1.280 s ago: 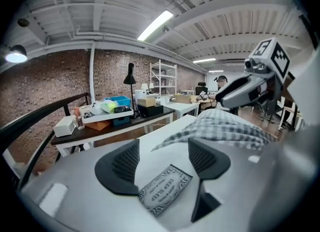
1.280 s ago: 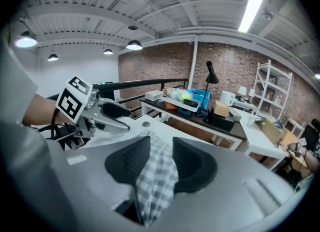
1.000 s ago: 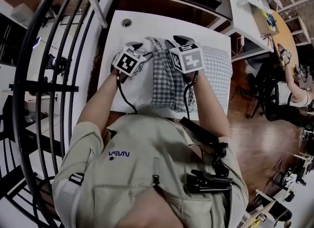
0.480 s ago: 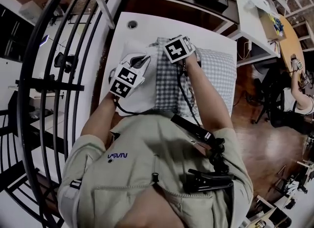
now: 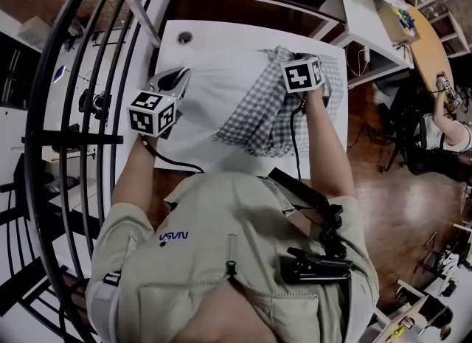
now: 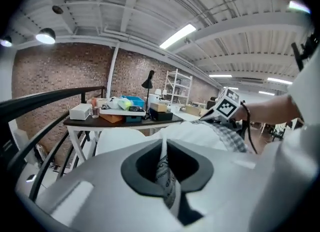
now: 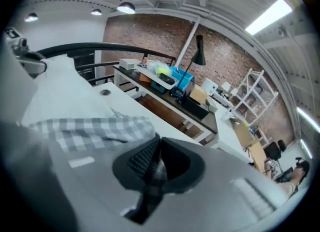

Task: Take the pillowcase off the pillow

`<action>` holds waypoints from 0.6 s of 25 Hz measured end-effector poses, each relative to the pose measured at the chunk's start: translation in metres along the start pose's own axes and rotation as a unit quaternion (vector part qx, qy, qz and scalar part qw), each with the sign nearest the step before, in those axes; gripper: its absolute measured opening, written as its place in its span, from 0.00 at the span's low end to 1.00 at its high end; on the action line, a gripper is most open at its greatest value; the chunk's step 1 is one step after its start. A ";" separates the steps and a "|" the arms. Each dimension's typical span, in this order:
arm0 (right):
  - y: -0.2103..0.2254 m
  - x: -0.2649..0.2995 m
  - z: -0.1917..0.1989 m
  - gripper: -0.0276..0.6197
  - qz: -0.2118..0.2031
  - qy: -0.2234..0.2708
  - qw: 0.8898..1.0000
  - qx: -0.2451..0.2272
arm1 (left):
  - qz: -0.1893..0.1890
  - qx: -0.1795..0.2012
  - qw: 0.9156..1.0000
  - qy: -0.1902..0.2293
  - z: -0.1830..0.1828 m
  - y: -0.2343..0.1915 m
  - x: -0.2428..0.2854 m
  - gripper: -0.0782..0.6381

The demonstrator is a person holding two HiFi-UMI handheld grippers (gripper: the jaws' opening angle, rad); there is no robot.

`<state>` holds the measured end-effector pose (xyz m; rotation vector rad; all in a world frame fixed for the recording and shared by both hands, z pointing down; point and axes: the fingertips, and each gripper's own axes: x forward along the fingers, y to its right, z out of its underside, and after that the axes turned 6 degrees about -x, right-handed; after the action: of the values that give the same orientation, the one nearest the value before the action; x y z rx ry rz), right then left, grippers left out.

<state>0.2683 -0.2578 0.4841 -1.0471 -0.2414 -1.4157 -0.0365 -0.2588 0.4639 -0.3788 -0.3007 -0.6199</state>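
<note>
Left gripper (image 6: 165, 168): your jaws are clamped on a fold of the white pillow (image 5: 221, 87), near the table's (image 5: 214, 35) left edge.
Right gripper (image 7: 156, 163): your jaws, just closing, pinch the checked pillowcase (image 5: 258, 120).
Pillowcase: bunched toward the table's right edge.

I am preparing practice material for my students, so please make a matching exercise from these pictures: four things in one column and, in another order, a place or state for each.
1. left gripper
2. right gripper
3. grey-and-white checked fabric pillowcase
4. black desk lamp

A. bunched up at the right in the head view
B. shut on checked cloth
C. stands on the dark-topped cluttered desk
D. shut on fabric of the white pillow

Pairs: 1-D, 2-B, 3-A, 4-C
</note>
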 end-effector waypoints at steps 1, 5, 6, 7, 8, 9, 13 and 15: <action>-0.005 0.003 0.002 0.06 0.003 0.005 1.000 -0.004 | -0.004 0.011 1.000 -0.010 0.007 -0.002 0.012 0.13; -0.014 0.001 0.003 0.13 0.011 0.047 0.999 0.015 | -0.027 0.051 0.998 -0.017 0.016 -0.010 0.045 0.17; -0.014 -0.005 0.002 0.14 0.011 0.057 0.998 0.028 | -0.035 0.062 0.997 -0.013 0.013 -0.012 0.048 0.21; -0.014 -0.012 0.000 0.16 0.011 0.068 0.997 0.045 | -0.044 0.072 0.996 -0.004 0.008 -0.015 0.048 0.26; -0.015 -0.022 -0.001 0.19 0.010 0.080 0.995 0.063 | -0.054 0.080 0.995 0.009 0.001 -0.017 0.044 0.30; -0.017 -0.033 -0.001 0.20 0.010 0.092 0.992 0.080 | -0.062 0.084 0.994 0.025 -0.005 -0.017 0.037 0.33; -0.048 -0.085 0.015 0.22 -0.008 0.132 0.981 0.139 | -0.043 0.094 0.993 0.059 -0.013 0.007 -0.007 0.39; -0.074 -0.111 0.026 0.22 -0.022 0.140 0.978 0.153 | -0.012 0.106 0.993 0.047 0.003 0.033 -0.026 0.39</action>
<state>0.1908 -0.1505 0.4543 -0.5858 -0.2676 -1.4924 -0.0370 -0.2192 0.4482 -0.1424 -0.2778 -0.6208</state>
